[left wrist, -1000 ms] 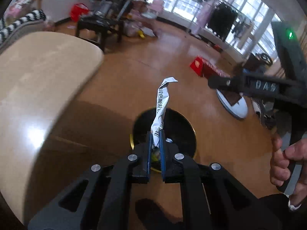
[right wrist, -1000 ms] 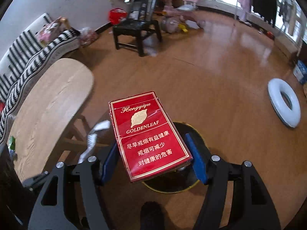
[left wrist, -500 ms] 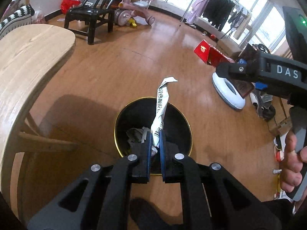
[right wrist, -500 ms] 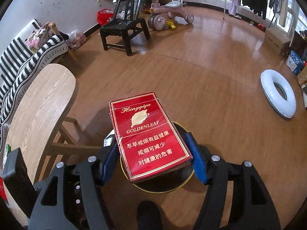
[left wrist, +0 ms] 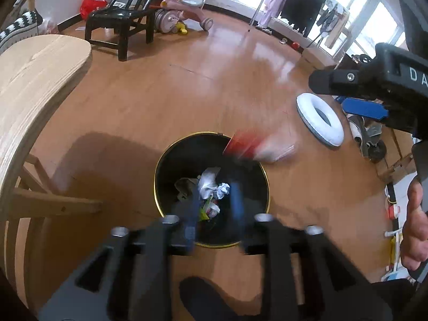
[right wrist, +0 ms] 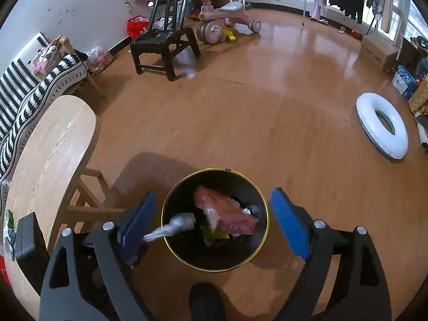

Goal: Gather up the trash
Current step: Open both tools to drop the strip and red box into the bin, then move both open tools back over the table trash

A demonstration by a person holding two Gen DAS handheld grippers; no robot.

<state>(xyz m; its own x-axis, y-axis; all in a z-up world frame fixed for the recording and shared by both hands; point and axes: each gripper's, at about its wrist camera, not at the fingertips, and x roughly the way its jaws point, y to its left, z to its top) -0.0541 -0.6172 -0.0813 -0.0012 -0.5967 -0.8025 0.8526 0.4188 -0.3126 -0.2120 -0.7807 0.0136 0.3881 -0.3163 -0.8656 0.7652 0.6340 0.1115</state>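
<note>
Count: one black bin [right wrist: 214, 263] with gold rim, one red carton [right wrist: 227, 212], one paper strip [right wrist: 171, 227], one wooden table [right wrist: 50, 149], one black chair [right wrist: 163, 40], one white swim ring [right wrist: 382, 125], one pink tricycle [right wrist: 227, 16]. Grippers: two, the left gripper [left wrist: 214, 198] and right gripper [right wrist: 211, 214]. Loose scraps in the bin look like four or five; blur prevents a firm count.

Black bin [right wrist: 171, 243], gold rim; red box [right wrist: 227, 211]; blue tool pads [right wrist: 290, 224].

Red carton [right wrist: 227, 211] inside black bin [right wrist: 171, 208]
</note>
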